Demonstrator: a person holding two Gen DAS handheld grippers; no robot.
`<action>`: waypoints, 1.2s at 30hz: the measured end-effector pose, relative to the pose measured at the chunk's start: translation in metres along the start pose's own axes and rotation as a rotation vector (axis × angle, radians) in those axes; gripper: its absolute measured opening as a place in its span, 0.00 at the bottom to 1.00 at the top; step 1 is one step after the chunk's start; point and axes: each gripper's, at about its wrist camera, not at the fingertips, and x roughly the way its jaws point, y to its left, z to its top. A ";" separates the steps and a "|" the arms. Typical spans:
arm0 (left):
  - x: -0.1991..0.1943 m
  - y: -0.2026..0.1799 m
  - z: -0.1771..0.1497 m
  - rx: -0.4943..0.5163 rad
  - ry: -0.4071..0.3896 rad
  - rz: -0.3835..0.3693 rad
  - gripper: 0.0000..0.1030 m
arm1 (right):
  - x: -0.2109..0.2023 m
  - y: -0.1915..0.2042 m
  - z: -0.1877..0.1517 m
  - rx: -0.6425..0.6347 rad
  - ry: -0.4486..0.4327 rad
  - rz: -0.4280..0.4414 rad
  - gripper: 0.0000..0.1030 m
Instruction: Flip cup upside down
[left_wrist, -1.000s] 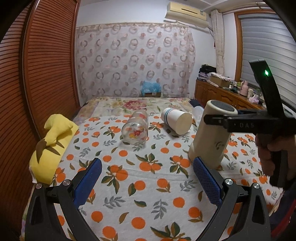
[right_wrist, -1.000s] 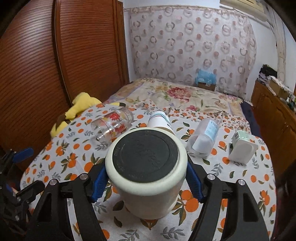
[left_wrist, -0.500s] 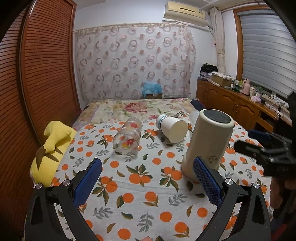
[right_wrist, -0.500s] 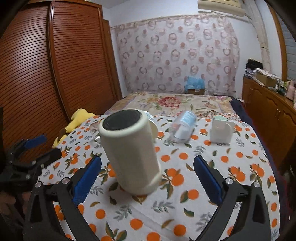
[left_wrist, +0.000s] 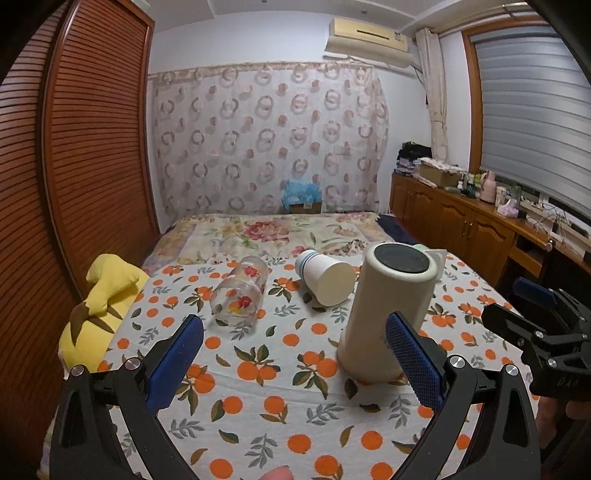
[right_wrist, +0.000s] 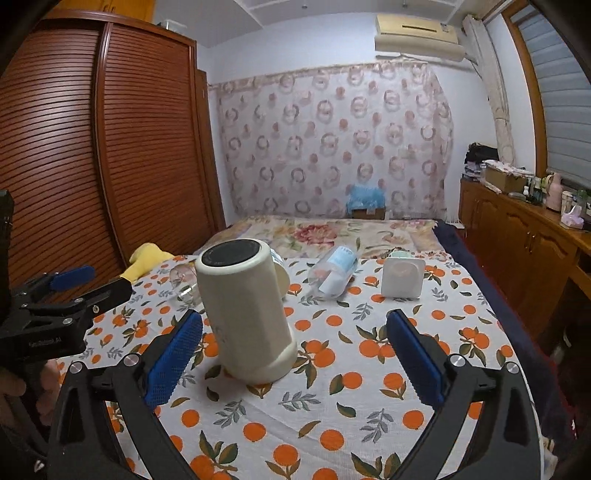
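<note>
1. Cream-coloured and tall, the cup (right_wrist: 245, 310) is standing mouth-down on the bed (right_wrist: 369, 369), its dark base facing up.
2. Both blue-padded claws are gaping wide and gripping nothing: the right claw (right_wrist: 293, 360) is hanging just short of the cup, and the left claw (left_wrist: 293, 360) is sitting off to the cup's left side.
3. Behind the cup, a clear printed glass (left_wrist: 238, 295) and a white paper cup (left_wrist: 327, 277) are lying on their sides beside a yellow plush toy (left_wrist: 99, 310).

Tall cream cylindrical cup (right_wrist: 247, 314) standing black base up on orange-print bedspread (right_wrist: 369, 369), between spread blue-padded right gripper (right_wrist: 295, 354) fingers, untouched.
</note>
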 end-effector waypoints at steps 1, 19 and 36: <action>-0.001 -0.001 0.000 -0.001 -0.001 -0.001 0.92 | -0.002 0.000 0.000 0.002 -0.006 -0.003 0.98; -0.011 -0.007 -0.003 -0.006 -0.014 0.010 0.92 | -0.011 0.000 -0.001 0.007 -0.027 0.000 0.98; -0.010 -0.006 -0.003 -0.008 -0.015 0.010 0.92 | -0.011 0.002 0.000 0.007 -0.029 0.002 0.98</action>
